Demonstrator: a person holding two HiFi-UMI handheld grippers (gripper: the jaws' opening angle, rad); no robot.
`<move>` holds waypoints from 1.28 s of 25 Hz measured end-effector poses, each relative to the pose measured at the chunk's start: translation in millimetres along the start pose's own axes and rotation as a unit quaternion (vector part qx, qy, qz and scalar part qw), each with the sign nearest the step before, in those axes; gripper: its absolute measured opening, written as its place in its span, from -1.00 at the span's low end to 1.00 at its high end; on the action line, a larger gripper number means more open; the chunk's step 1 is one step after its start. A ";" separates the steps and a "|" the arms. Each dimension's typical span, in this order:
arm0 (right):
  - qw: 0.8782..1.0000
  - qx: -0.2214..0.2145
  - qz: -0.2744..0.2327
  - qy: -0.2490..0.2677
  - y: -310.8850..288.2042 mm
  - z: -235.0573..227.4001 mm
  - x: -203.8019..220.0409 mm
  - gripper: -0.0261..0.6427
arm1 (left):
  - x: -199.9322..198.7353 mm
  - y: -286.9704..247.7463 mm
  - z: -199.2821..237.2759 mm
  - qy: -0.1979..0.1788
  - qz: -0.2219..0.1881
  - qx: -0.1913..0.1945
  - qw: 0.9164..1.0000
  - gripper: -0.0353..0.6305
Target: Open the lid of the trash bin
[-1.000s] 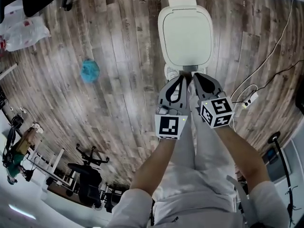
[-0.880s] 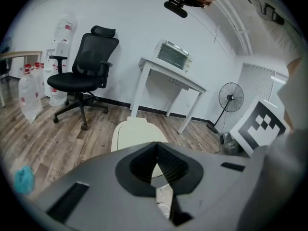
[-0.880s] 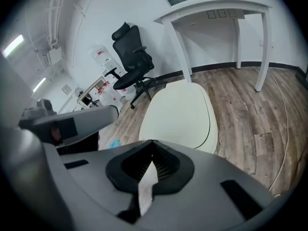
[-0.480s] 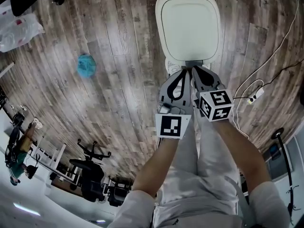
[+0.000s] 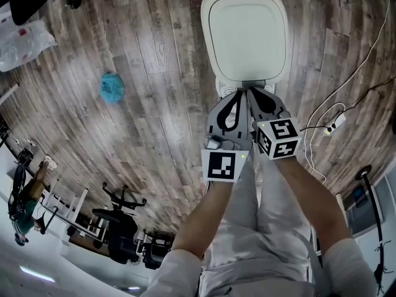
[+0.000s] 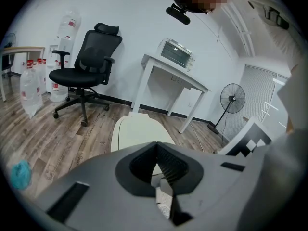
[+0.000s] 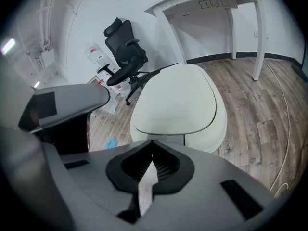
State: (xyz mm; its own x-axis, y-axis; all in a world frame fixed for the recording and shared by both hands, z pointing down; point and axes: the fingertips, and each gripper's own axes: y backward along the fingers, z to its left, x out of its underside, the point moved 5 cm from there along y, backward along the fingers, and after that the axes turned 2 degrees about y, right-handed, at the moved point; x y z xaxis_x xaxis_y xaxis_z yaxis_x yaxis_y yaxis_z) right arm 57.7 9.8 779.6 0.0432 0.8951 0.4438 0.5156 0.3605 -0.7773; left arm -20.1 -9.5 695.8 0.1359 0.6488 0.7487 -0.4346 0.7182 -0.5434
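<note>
Left gripper (image 6: 156, 146): jaws pressed together, nothing held.
Right gripper (image 7: 152, 143): jaws likewise closed, nothing held.
Trash bin (image 7: 216, 129): stood on floor, just beyond both grippers.
Lid (image 5: 247, 33): shut, contents hidden.
Left gripper view only: fan (image 6: 233, 99) seen far right.

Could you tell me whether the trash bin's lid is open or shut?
Shut: the lid lies flat on the trash bin, with no gap between them.

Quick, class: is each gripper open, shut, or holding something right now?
Left gripper: shut, jaw tips together, holding nothing.
Right gripper: shut, jaw tips together, holding nothing.
</note>
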 end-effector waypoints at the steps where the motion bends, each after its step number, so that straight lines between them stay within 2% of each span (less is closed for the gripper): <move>1: 1.000 0.001 -0.001 0.000 0.3 -0.1 0.5 -0.88 | 0.3 -0.4 -0.3 0.002 -0.001 0.001 1.000 -0.90; 13: 1.000 -0.001 -0.007 -0.016 0.0 -2.3 4.4 -0.88 | 2.8 -1.2 1.0 0.004 0.002 0.003 1.000 -0.90; 32: 0.999 0.001 -0.030 -0.012 -3.1 -2.8 -0.9 -0.88 | 5.0 -4.3 3.5 0.000 0.004 0.011 1.000 -0.90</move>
State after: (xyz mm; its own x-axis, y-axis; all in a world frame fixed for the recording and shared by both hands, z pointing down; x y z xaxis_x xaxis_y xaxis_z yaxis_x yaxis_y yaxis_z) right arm 58.6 7.1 782.9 -0.0095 0.8777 0.4792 0.5147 0.4151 -0.7502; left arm -20.7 -10.3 703.2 0.1327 0.6546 0.7442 -0.4549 0.7073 -0.5411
